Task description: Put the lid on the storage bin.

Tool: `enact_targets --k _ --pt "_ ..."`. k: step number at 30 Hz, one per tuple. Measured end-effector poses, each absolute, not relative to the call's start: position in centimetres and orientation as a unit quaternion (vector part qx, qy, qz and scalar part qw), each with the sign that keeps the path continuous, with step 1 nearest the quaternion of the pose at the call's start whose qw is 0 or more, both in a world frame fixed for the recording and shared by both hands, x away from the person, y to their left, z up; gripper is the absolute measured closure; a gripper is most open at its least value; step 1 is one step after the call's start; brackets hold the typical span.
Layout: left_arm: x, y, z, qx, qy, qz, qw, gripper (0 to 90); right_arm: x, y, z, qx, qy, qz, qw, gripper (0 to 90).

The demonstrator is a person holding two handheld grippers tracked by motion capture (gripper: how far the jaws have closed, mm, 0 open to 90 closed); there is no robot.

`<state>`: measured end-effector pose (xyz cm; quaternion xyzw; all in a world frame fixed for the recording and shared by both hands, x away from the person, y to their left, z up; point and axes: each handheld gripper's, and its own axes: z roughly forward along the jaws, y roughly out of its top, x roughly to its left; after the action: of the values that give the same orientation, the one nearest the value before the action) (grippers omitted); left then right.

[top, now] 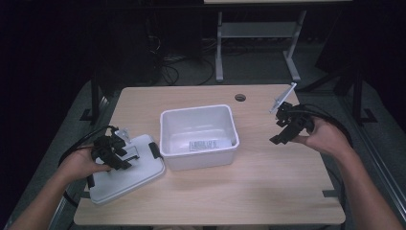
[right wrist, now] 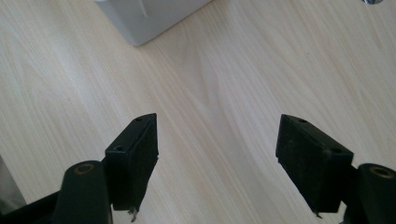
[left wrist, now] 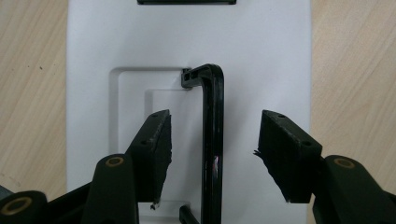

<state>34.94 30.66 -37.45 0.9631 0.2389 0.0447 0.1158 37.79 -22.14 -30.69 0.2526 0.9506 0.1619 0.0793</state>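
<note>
Left hand (top: pixel 84 165) low at the near left, its gripper (top: pixel 115 152) pointing down, jaws apart, pads pressing nothing; right hand (top: pixel 325 136) raised at the right, its gripper (top: pixel 282 136) angled down-left, jaws wide.

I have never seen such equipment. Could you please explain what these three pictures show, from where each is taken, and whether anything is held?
A person sits at a wooden table and holds black tongs in each hand. One camera looks down from above; the other two ride on the tongs and look along their jaws. On the table stand an open white box and its white lid, lying flat beside it. The left tongs hover over the lid, jaws open around its black handle without pressing it. The right tongs are open over bare wood. Nothing is held yet.
</note>
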Motion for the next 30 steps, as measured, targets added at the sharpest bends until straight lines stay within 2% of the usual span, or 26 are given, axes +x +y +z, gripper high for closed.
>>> enact_targets --k 14,30 --pt "35.0 30.9 -38.1 0.965 0.240 0.041 0.101 52.6 37.5 -22.8 -32.3 0.260 0.949 0.163 0.069 29.0" --pt "35.0 31.1 -38.4 0.968 0.235 0.048 0.077 71.0 37.5 -22.9 -33.5 0.263 0.949 0.162 0.063 28.9"
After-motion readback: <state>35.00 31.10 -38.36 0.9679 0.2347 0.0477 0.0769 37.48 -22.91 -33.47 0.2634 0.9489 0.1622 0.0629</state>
